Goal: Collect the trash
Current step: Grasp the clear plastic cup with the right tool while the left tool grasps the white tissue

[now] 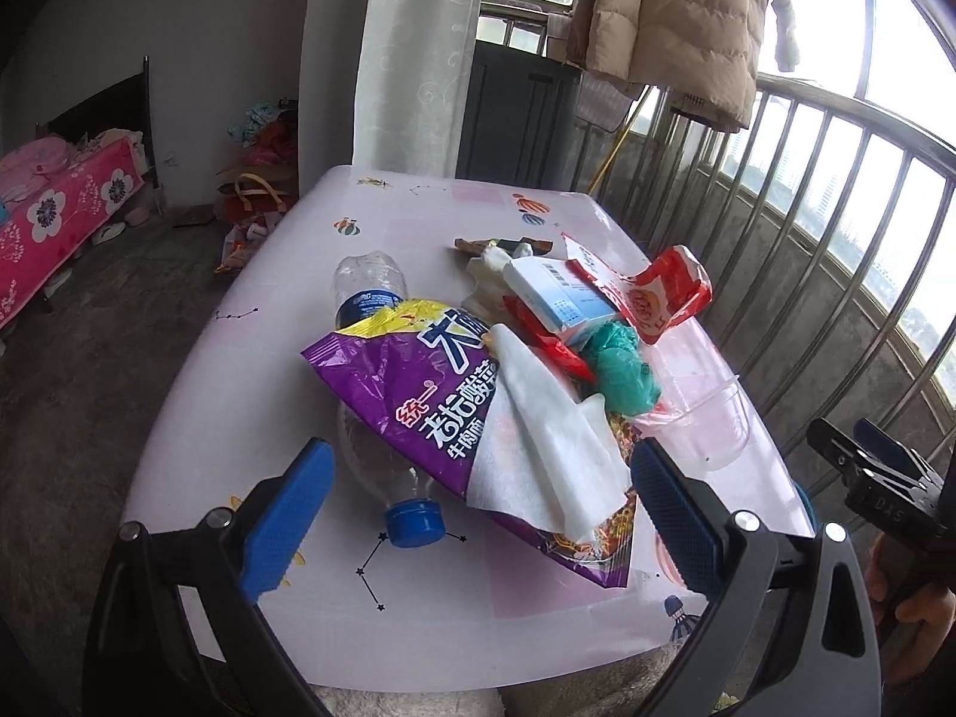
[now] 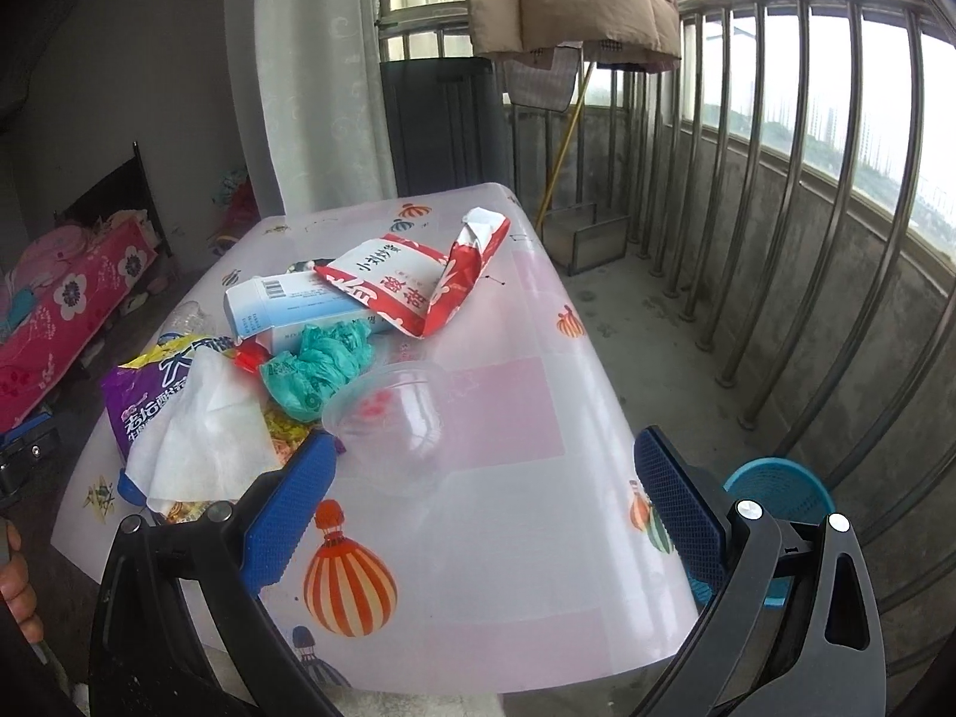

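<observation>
Left wrist: left gripper (image 1: 478, 508) spread wide, empty, low over the table (image 1: 251, 358) near edge. Trash heaped mid-table: bottle (image 1: 382, 478) lying under the purple bag (image 1: 406, 388), tissue (image 1: 538, 448) draped on top, green wad (image 1: 624, 364), box (image 1: 555, 299), red wrapper (image 1: 663, 293), cup (image 1: 699, 424) on its side. Jaws bracket bottle cap and bag; probably lined up for the first pick.

Right wrist: right gripper (image 2: 478, 508) also apart, holding nothing, cup (image 2: 394, 418) straight ahead. Blue basket (image 2: 777, 490) sits on the floor beside the table, likely the bin.

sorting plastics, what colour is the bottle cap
Blue; the bottle cap shows best in the left wrist view.
</observation>
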Tool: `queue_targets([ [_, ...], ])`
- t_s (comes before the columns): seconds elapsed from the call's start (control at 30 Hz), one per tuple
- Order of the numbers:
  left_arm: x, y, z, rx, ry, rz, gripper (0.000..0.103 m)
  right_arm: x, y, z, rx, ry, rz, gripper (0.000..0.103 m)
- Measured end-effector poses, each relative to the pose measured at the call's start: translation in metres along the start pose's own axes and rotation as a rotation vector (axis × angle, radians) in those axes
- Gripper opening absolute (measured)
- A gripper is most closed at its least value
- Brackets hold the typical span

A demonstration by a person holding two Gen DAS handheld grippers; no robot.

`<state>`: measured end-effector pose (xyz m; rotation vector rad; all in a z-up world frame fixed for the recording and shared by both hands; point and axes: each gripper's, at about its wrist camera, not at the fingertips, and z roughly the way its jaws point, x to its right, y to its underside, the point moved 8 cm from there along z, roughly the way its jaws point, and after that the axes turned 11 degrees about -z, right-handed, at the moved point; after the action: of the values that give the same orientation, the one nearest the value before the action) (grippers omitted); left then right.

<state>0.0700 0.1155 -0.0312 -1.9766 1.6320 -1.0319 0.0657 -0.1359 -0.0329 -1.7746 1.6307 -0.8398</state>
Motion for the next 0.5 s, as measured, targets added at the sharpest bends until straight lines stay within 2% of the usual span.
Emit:
queue_targets([
  [0.13,0.016,0.002,0.007,-0.035,0.118,-0.002,0.097,-0.012,-0.005,0.015,-0.018,-0.045,-0.014,0.095],
  [0.2,0.026,0.000,0.007,-0.022,0.183,-0.009,0.097,-0.016,-0.008,0.022,-0.029,-0.068,-0.017,0.095],
  [0.33,0.043,-0.007,0.016,0.001,0.211,0.040,0.096,-0.023,-0.011,0.038,-0.047,-0.116,-0.025,0.095],
  [0.47,0.051,-0.009,0.038,-0.022,0.198,0.075,0.080,-0.028,-0.011,0.056,-0.076,-0.152,-0.041,0.095],
  [0.5,0.051,-0.008,0.046,-0.042,0.180,0.082,0.072,-0.030,-0.010,0.061,-0.084,-0.160,-0.049,0.095],
])
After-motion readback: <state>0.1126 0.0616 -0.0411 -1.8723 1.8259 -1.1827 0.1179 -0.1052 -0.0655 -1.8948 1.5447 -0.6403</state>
